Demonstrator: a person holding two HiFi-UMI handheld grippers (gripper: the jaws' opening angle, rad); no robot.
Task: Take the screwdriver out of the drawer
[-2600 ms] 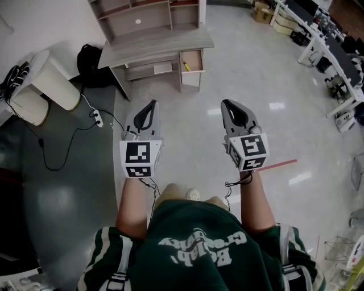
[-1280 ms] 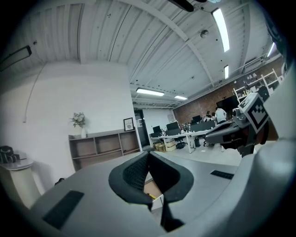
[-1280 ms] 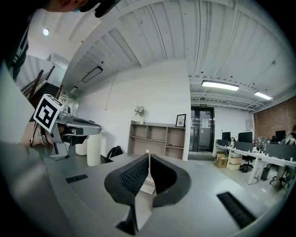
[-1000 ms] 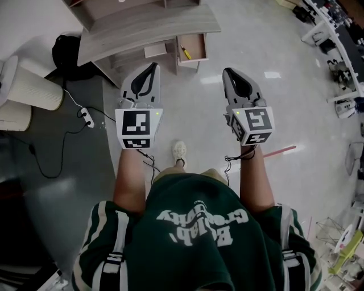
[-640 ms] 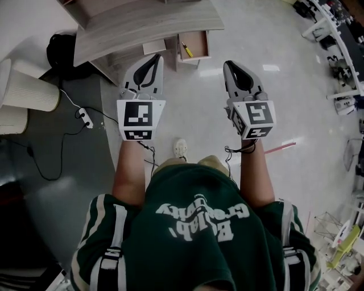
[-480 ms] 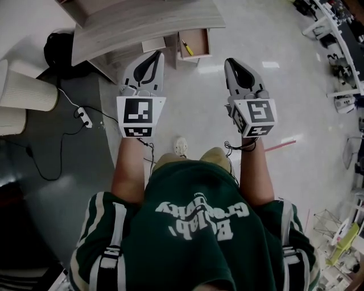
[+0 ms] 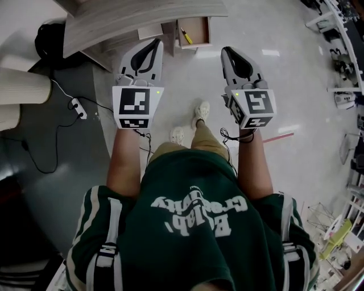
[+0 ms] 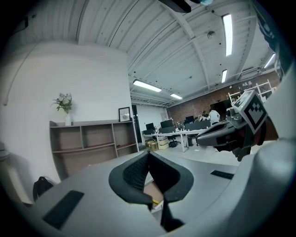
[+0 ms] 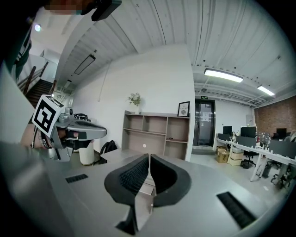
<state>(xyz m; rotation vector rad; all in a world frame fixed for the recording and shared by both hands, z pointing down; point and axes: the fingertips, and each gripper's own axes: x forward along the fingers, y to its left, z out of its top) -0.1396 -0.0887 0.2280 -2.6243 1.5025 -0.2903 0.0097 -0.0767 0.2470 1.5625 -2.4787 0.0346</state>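
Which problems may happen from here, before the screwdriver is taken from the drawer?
The left hand-held gripper and right hand-held gripper are shut; unopened, they might only push the screwdriver. It lies near one side wall of the drawer, so a jaw may strike that wall.

The drawer [image 7: 197,27] stood pulled out from under the counter [image 7: 136,17], at its right end. The screwdriver [image 7: 186,38] lay in the drawer, by its left wall. The left gripper [image 7: 156,43] hung just left of the drawer and nearer the person, and the right gripper [image 7: 225,51] just right of it. Well left of the drawer, a power strip [image 7: 74,104] lay on the floor.
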